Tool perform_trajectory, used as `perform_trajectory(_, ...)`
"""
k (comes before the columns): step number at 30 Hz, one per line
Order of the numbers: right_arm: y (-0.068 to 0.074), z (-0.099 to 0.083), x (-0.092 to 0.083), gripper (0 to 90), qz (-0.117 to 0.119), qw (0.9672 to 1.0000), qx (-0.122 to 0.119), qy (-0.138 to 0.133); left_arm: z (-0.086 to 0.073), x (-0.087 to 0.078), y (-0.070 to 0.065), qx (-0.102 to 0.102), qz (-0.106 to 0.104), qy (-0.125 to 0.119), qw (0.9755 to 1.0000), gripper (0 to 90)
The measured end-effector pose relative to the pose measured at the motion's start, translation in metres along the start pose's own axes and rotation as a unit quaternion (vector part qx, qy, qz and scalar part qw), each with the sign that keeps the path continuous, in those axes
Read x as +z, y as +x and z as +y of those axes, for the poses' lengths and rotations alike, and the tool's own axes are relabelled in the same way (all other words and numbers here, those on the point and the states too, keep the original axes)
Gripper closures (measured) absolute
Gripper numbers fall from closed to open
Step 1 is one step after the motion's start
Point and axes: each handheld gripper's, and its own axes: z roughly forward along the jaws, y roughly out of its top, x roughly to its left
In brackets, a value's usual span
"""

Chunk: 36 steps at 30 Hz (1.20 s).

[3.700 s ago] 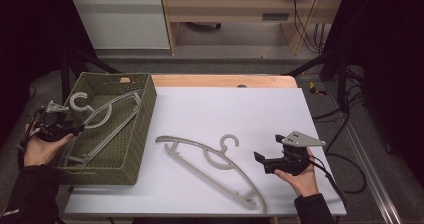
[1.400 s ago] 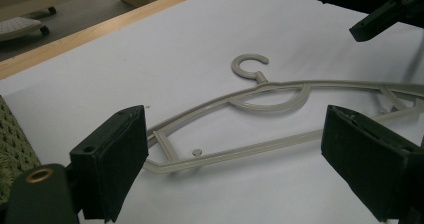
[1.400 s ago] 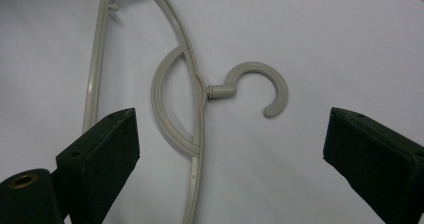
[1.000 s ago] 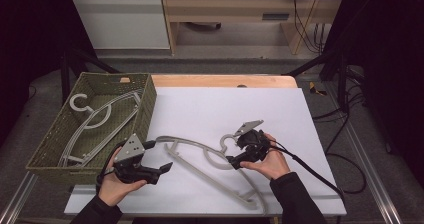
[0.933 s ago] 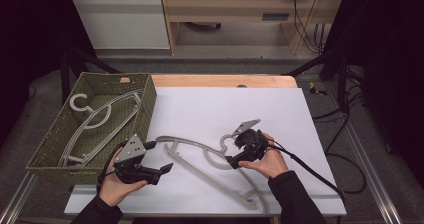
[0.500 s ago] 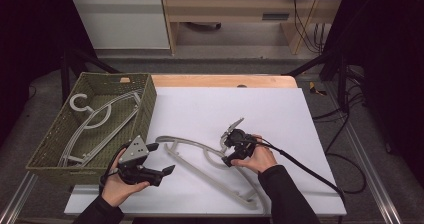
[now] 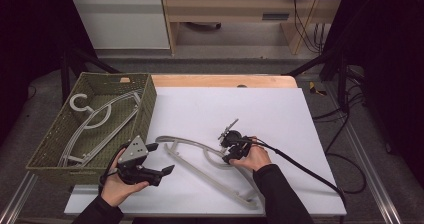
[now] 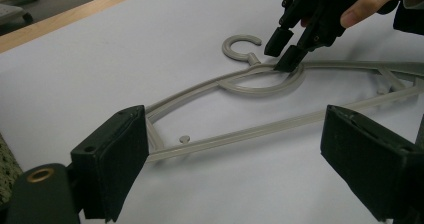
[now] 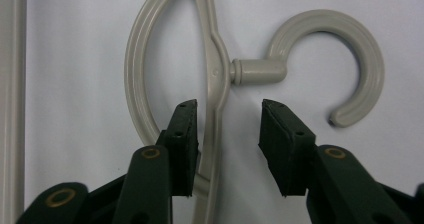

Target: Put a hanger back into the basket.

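My right gripper straddles the top bar of the hanger, just below its hook, jaws parted and not yet gripping. The hanger lies flat on the table, beside the basket. My left gripper hovers released near its end. A thin bar may slip or pivot if I close off-centre.

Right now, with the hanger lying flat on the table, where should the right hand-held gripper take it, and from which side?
Grip the hanger on its thin top bar just beside the hook's neck, coming straight down from above. It lies flat, so only a narrow bar fits between the jaws. The right hand-held gripper already straddles that bar, open, with one jaw inside the curved loop; closing there looks likely to hold near the middle.
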Motion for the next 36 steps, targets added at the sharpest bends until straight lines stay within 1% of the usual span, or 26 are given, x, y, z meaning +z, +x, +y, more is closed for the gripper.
perform_trajectory(5,0.002,0.0,0.005,67.1,0.005,0.9999,0.002,0.012,0.0,0.0,0.0,0.001,0.0,0.001,1.0,11.9)
perform_trajectory(6,0.002,-0.001,0.006,68.2,0.006,0.9999,-0.006,0.01,0.0,0.0,0.0,0.001,-0.001,0.001,1.0,12.0)
perform_trajectory(7,0.002,-0.001,0.005,71.2,0.008,0.9999,-0.006,0.009,0.0,0.0,0.0,0.001,-0.001,0.001,1.0,12.0)
perform_trajectory(9,0.003,-0.001,0.005,72.1,0.006,0.9999,-0.007,0.01,0.0,0.0,0.0,0.001,-0.001,0.001,1.0,12.0)
perform_trajectory(10,0.004,-0.001,0.005,74.3,0.006,0.9999,-0.004,0.012,0.0,0.0,0.0,0.001,-0.001,0.001,1.0,12.1)
perform_trajectory(11,0.005,-0.001,0.005,76.6,0.009,0.9999,-0.007,0.01,0.0,0.001,0.0,0.002,0.0,0.002,1.0,12.2)
perform_trajectory(12,0.005,-0.001,0.005,76.6,0.009,0.9999,-0.007,0.01,0.0,0.001,0.0,0.002,0.0,0.002,1.0,12.2)
perform_trajectory(13,0.005,-0.001,0.005,78.6,0.01,0.9999,-0.007,0.01,0.0,0.001,0.0,0.001,0.0,0.003,1.0,12.2)
perform_trajectory(14,0.005,-0.001,0.005,79.1,0.01,0.9999,-0.008,0.01,0.0,0.001,0.0,0.001,-0.001,0.003,1.0,12.3)
perform_trajectory(15,0.006,-0.001,0.005,79.5,0.009,0.9999,0.0,0.014,0.0,0.001,0.0,0.001,-0.001,0.005,1.0,12.3)
perform_trajectory(16,0.005,-0.001,0.005,79.9,0.009,0.9999,-0.005,0.011,0.0,0.001,0.0,0.001,0.0,0.005,1.0,12.3)
perform_trajectory(17,0.005,-0.001,0.005,80.2,0.011,0.9998,0.005,0.014,0.0,0.002,0.0,0.002,0.0,0.006,1.0,12.3)
perform_trajectory(18,0.004,-0.001,0.005,80.7,0.01,0.9999,-0.001,0.012,0.0,0.002,0.0,0.002,-0.001,0.007,1.0,12.3)
perform_trajectory(21,0.004,-0.001,0.005,83.1,0.008,0.9998,0.01,0.013,-0.001,0.002,0.0,0.002,0.001,0.008,1.0,12.4)
perform_trajectory(22,0.004,-0.001,0.005,83.1,0.009,0.9999,0.004,0.012,-0.001,0.002,0.0,0.002,0.001,0.008,1.0,12.4)
perform_trajectory(26,0.004,-0.001,0.005,83.3,0.005,0.9999,0.004,0.008,0.0,0.002,0.0,0.003,0.001,0.008,1.0,12.4)
perform_trajectory(28,0.004,-0.001,0.004,83.5,0.004,1.0,0.0,0.007,0.0,0.001,0.0,0.003,0.0,0.008,1.0,12.5)
perform_trajectory(29,0.003,-0.001,0.004,83.5,0.007,1.0,-0.003,0.005,0.0,0.001,0.0,0.003,0.0,0.008,1.0,12.5)
perform_trajectory(32,0.004,-0.002,0.0,83.6,0.01,0.9999,-0.008,-0.003,0.001,-0.001,0.0,0.003,-0.001,0.007,1.0,12.7)
perform_trajectory(33,0.004,-0.002,-0.003,83.6,0.008,0.9998,-0.016,-0.009,0.002,-0.001,0.0,0.004,-0.001,0.007,1.0,12.6)
perform_trajectory(36,0.005,-0.003,-0.006,83.7,0.006,0.9997,-0.022,-0.009,0.003,-0.003,0.0,0.005,-0.002,0.007,1.0,12.7)
